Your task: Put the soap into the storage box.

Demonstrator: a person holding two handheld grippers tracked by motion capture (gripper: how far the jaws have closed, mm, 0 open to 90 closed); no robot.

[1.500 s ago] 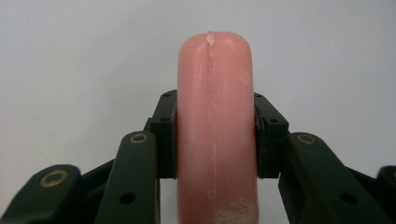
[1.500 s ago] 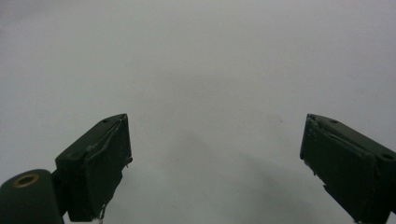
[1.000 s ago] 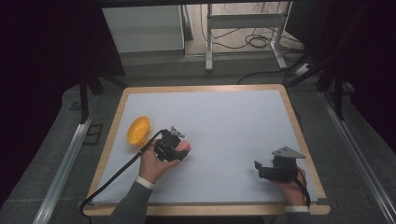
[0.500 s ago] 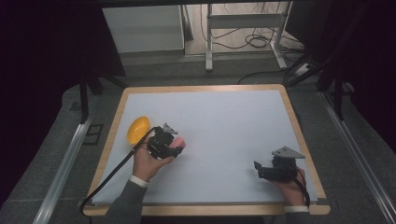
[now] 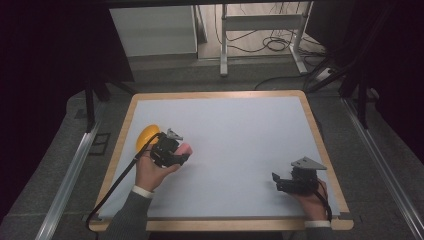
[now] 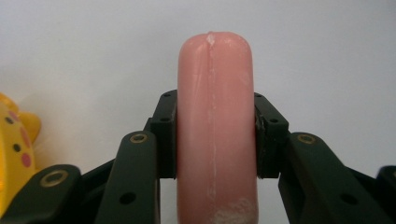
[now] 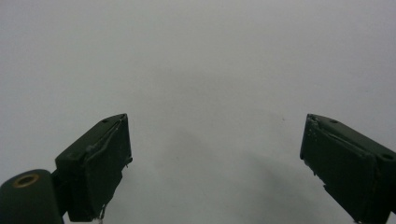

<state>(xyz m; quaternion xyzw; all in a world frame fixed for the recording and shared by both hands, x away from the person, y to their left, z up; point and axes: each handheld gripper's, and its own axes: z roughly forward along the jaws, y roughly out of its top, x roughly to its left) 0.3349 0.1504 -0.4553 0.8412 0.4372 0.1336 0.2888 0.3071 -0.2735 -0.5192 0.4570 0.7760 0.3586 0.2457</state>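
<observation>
Your left hand-held gripper (image 5: 181,151) clamps a pink sausage (image 6: 215,126), just beside the yellow toy (image 5: 146,136) on the bench (image 5: 235,130). Your right hand-held gripper (image 7: 215,168) gapes wide, nothing between jaws.

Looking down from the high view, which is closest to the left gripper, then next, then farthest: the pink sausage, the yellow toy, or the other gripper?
1. The pink sausage: clamped between the left gripper's fingers.
2. The yellow toy: just beyond it, by the table's left edge.
3. The right gripper: far across the table, near the right front corner.
</observation>
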